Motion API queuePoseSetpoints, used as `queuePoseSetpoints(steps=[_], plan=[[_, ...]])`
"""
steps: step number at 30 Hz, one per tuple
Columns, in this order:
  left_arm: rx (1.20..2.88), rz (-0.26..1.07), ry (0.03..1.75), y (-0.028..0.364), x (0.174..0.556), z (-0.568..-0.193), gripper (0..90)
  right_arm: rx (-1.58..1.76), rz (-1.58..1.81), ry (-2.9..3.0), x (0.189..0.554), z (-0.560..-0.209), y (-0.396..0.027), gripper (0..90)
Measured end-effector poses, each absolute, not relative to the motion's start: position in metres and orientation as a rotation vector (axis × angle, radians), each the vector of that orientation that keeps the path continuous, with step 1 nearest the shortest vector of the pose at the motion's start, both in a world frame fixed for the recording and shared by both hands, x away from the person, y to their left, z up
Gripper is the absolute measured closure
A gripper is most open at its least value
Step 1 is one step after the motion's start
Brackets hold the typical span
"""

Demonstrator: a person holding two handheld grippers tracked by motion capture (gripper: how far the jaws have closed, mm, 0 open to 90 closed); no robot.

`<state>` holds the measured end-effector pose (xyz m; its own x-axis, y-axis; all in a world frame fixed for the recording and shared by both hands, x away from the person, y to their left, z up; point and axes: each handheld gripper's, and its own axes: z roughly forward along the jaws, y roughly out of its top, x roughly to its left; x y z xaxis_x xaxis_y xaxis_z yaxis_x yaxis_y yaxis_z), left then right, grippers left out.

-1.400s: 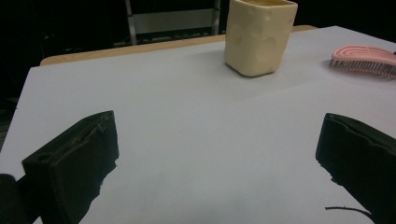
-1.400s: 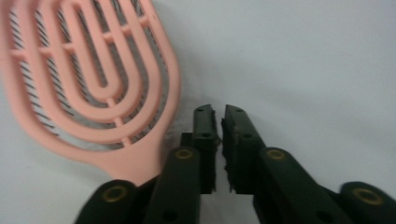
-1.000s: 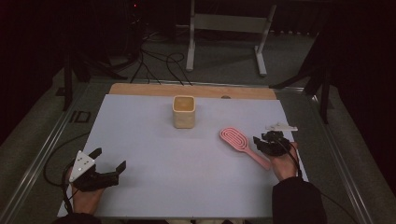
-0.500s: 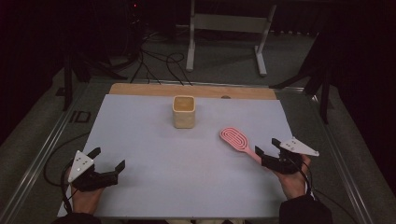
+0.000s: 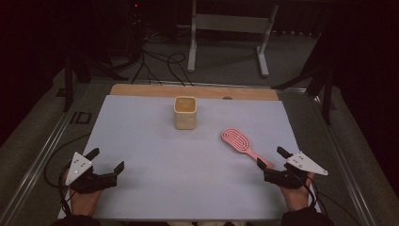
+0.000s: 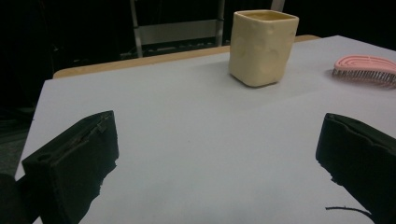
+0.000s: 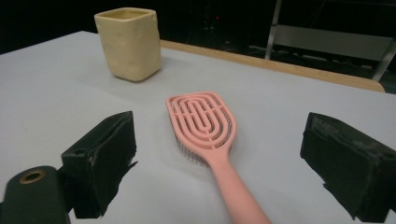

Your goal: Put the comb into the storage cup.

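**Brush lies free between my spread right jaws**

My right gripper (image 5: pixel 274 159) sits at the near right of the white surface (image 5: pixel 155 141), and its jaws have just been opening; they now stand wide apart. The pink hairbrush (image 5: pixel 241 143) lies flat on the surface, bristles down, its handle running back toward me. In the right gripper view the hairbrush (image 7: pixel 205 126) handle passes between the two black jaws without either pad touching it, so I have let go of it.

My left gripper (image 5: pixel 104 159) rests at the near left of the surface, also released, jaws wide with only bare surface between them.

The cream square cup (image 5: pixel 185 112) stands upright toward the far middle of the surface, well apart from both grippers. The brush head lies near it, to its right and nearer to me.
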<state>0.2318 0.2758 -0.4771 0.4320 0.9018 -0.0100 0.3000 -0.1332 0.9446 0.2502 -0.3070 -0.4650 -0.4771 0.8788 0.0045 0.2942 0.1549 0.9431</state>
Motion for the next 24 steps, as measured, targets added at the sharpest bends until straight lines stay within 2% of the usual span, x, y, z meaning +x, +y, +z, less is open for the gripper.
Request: queuePoseSetpoints(steps=[8, 24], plan=[[1.67, 0.744, 1.016, 0.2778, 0.2287, -0.4758, 0.0, 1.125, 1.356, 1.839, 0.2414, -0.4687, -0.3095, 10.3], [1.695, 0.734, 1.004, 0.2731, 0.2294, -0.4795, 0.0, 1.166, 1.357, 1.863, 0.246, -0.4734, -0.3135, 10.2]])
